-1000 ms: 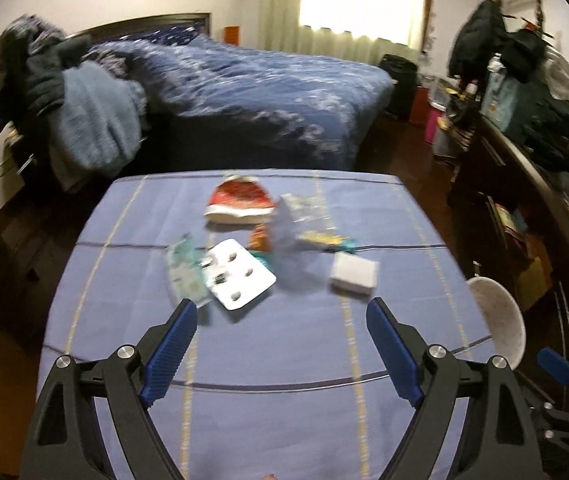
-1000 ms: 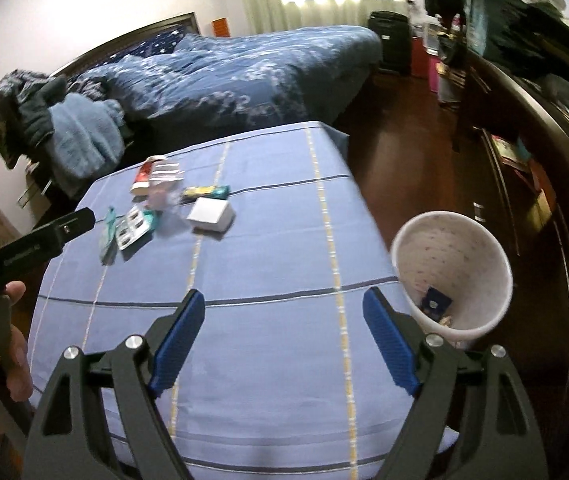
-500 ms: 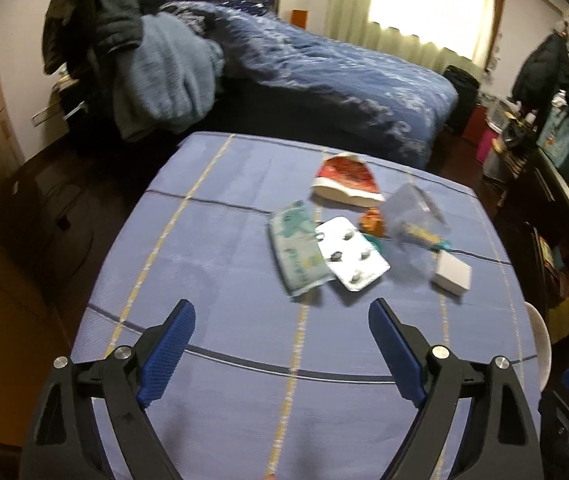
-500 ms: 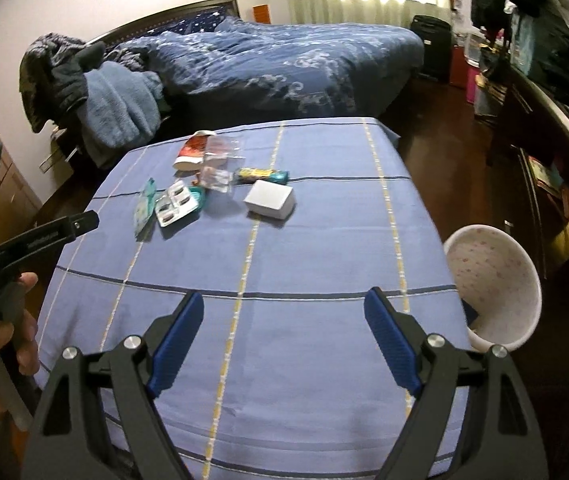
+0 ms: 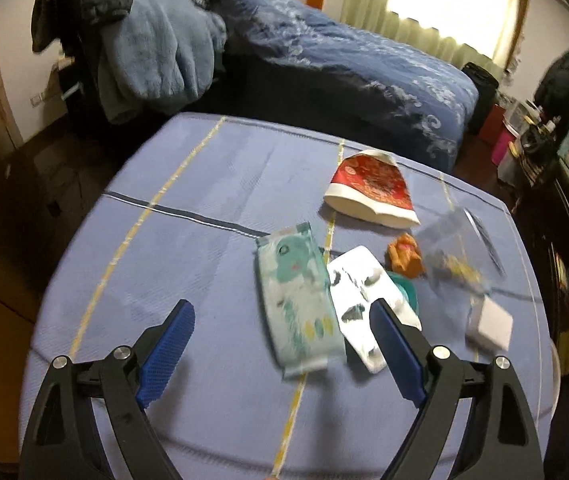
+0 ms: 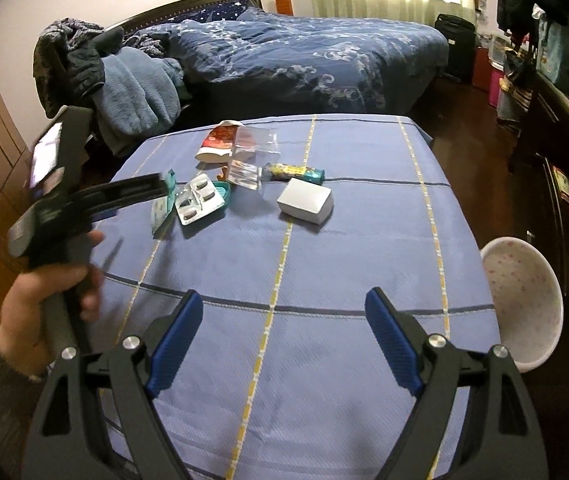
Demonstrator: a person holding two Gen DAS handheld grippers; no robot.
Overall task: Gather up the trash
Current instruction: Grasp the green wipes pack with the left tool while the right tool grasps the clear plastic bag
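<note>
Trash lies clustered on the blue striped tablecloth point(image 5: 188, 264): a green-white wipe packet point(image 5: 298, 304), a silver blister pack point(image 5: 364, 300), an orange wrapper point(image 5: 404, 258), a red-white package point(image 5: 370, 188), a clear plastic bag point(image 5: 456, 248) and a white box point(image 5: 490, 324). My left gripper point(image 5: 280, 308) hangs open just above the wipe packet, which shows between its blue fingers. From the right wrist view, the left gripper point(image 6: 158, 186) sits over the wipe packet point(image 6: 162, 212), held by a hand point(image 6: 44, 292). My right gripper point(image 6: 283, 296) is open over bare cloth, nearer than the white box point(image 6: 304, 200).
A white speckled bin point(image 6: 524, 304) stands on the floor off the table's right edge. A candy wrapper point(image 6: 294, 172) lies behind the white box. A bed with a blue duvet point(image 6: 304, 56) is beyond the table, and dark furniture point(image 6: 556, 152) lines the right side.
My left gripper has swung left and come down closer to the trash; the wipe packet now shows between its fingers. The right gripper has shifted left, with the bin now at the view's right edge.
</note>
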